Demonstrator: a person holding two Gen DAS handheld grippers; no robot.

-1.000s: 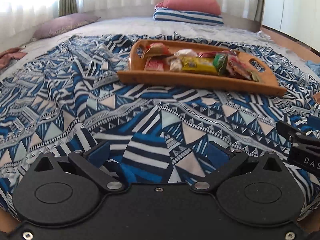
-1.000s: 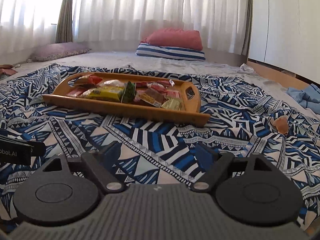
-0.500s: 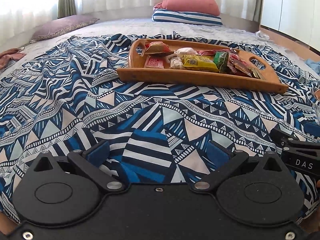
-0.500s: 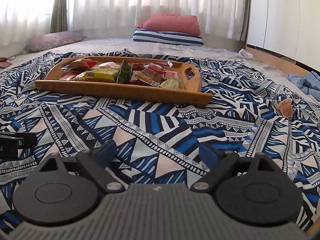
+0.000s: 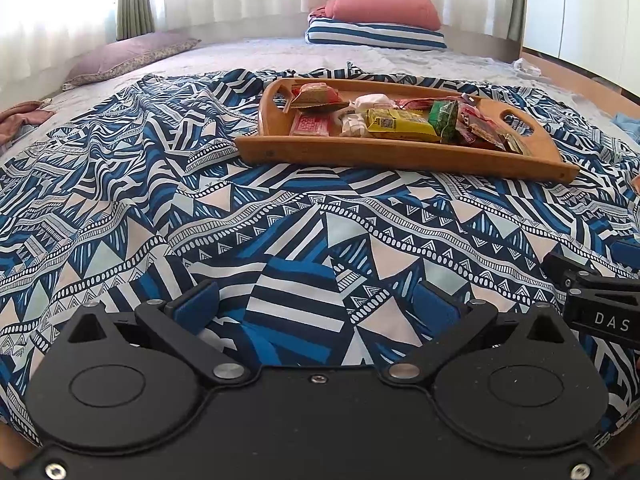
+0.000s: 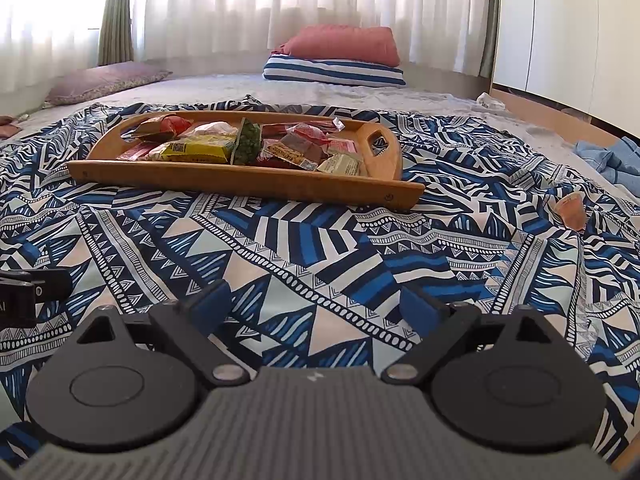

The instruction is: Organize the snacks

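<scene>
Ahead, snack packets (image 5: 404, 122) fill a wooden tray (image 5: 400, 156); left gripper (image 5: 316, 308) and right gripper (image 6: 316, 308) hover empty, jaws spread. Tidied or awaiting sorting: unclear.

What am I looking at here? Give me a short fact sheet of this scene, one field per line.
Setting: a bed covered with a blue patterned sheet
Container: wooden tray resting on the sheet
Contents: wrapped snacks, among them a yellow packet and a green packet
Loose item: small orange wrapper lying on the sheet to the tray's right
Left tongs: open, holding nothing
Right tongs: open, holding nothing
Background: red pillow on a striped pillow
</scene>
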